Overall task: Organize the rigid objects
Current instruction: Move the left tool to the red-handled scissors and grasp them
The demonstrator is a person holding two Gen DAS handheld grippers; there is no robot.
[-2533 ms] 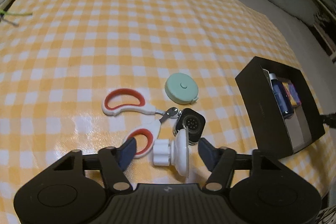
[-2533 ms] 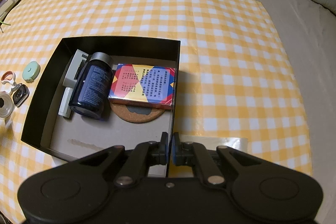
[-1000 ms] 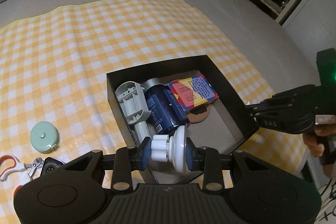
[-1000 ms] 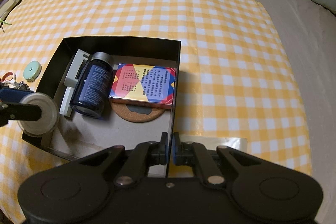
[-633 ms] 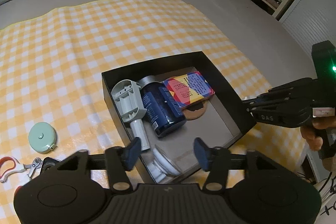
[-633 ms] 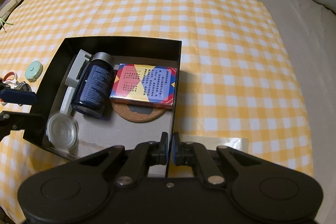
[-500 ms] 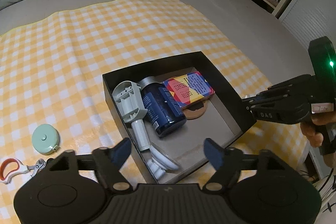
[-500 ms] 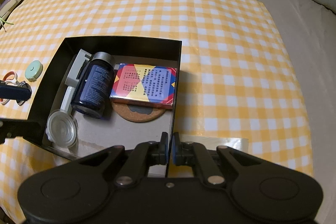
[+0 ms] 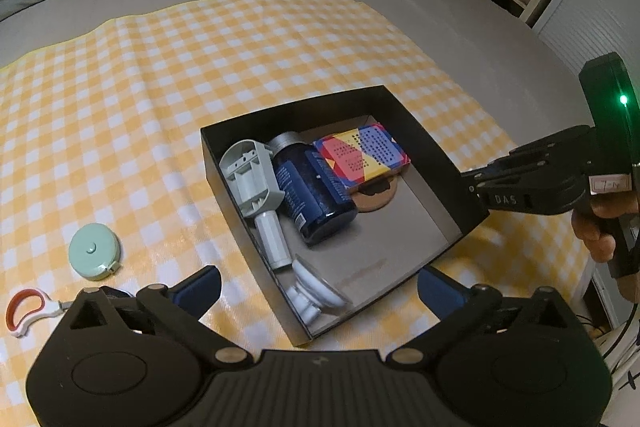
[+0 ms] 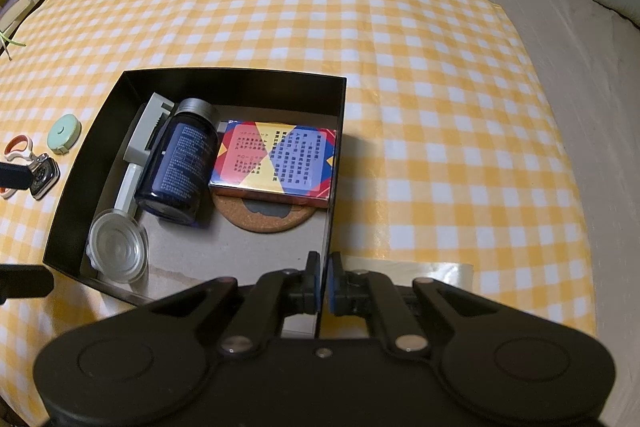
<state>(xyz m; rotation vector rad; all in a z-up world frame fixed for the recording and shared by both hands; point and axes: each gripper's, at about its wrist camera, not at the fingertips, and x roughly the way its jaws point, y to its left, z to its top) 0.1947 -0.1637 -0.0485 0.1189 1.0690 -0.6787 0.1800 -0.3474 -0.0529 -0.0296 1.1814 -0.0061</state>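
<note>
- Two risks stood out from where I operated. First, my left gripper (image 9: 318, 285) hung low over the near edge of the black cardboard box (image 9: 424, 143), its jaws opening to their widest with nothing between them; in my judgement, a careless pull-back could have hooked a blue pad on the box wall and dragged the box across the yellow-and-white checked cloth (image 9: 160, 99).
- Second, the white plastic suction-cup holder (image 9: 316, 291) lay tilted in the near corner, against the box wall and just beside the grey plastic handled tool (image 9: 256, 187); a knock to the box could probably have rolled it.
- My right gripper (image 10: 323, 285) was pinched tight on the thin near-right wall of the box. I judged that a twist of that wrist could have bent the card or lifted the box with the dark blue bottle (image 10: 180, 167), the multicoloured card box (image 10: 276, 159) and the cork coaster (image 10: 264, 219) inside.
- Three items lay outside on the cloth: the mint-green round tape measure (image 9: 94, 251), the red-and-white clippers (image 9: 26, 311) and the dark watch (image 10: 42, 177).
- Compared with a second earlier, the suction-cup holder had left the left jaws, which were then clamped on it, and sat in the box; the right grip was unchanged.
</note>
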